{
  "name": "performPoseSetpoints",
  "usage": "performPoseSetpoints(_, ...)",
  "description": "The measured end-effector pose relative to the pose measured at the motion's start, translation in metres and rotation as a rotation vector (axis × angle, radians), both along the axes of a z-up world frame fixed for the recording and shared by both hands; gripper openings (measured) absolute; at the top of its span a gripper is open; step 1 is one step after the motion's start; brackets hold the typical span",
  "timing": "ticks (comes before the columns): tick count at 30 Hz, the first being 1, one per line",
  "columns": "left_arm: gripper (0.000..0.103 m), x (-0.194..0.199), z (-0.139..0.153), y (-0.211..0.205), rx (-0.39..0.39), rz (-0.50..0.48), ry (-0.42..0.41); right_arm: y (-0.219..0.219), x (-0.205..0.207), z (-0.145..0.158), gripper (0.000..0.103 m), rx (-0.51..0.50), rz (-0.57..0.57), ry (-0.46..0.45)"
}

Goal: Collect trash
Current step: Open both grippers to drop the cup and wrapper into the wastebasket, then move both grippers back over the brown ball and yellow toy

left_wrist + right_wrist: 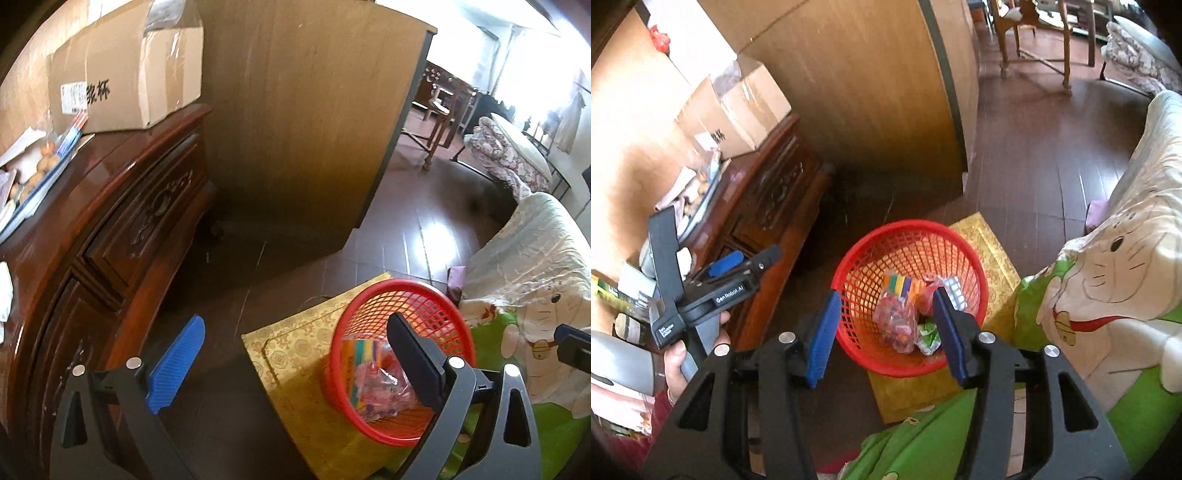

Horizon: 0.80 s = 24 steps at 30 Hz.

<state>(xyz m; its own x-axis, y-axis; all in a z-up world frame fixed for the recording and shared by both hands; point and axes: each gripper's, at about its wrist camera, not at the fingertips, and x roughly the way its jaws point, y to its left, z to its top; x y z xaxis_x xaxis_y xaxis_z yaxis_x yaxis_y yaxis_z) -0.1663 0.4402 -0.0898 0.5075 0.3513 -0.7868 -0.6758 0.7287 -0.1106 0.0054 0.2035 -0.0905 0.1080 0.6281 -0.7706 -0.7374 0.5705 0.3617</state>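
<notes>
A red mesh basket (908, 236) stands on a gold patterned box (990, 251) on the floor. Inside lie a clear plastic bag of pink scraps (895, 321), a colourful striped pack (897, 284), a green wrapper (928, 338) and a blister pack (955, 291). My right gripper (886, 328) is open and empty above the basket. My left gripper (295, 362) is open and empty; its right finger is over the basket (369, 306). The left gripper also shows in the right wrist view (720, 271), to the left of the basket.
A dark carved wooden cabinet (122, 221) stands on the left with a cardboard box (129, 74) and clutter on top. A tall wooden panel (314, 129) is behind. A sofa with a cat-print green cover (1108, 277) is on the right. Chairs (1034, 33) stand far back.
</notes>
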Motion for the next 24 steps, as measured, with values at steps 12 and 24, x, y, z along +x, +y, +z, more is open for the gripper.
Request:
performPoseSetpoints(12, 0.097, 0.015, 0.059, -0.050, 0.094, -0.111, -0.056, -0.092, 0.014, 0.073, 0.056, 0.133, -0.211, -0.179)
performPoseSetpoints(24, 0.097, 0.078, 0.116, -0.175, 0.207, -0.411, -0.097, -0.273, 0.053, 0.074, 0.069, 0.133, -0.619, -0.237)
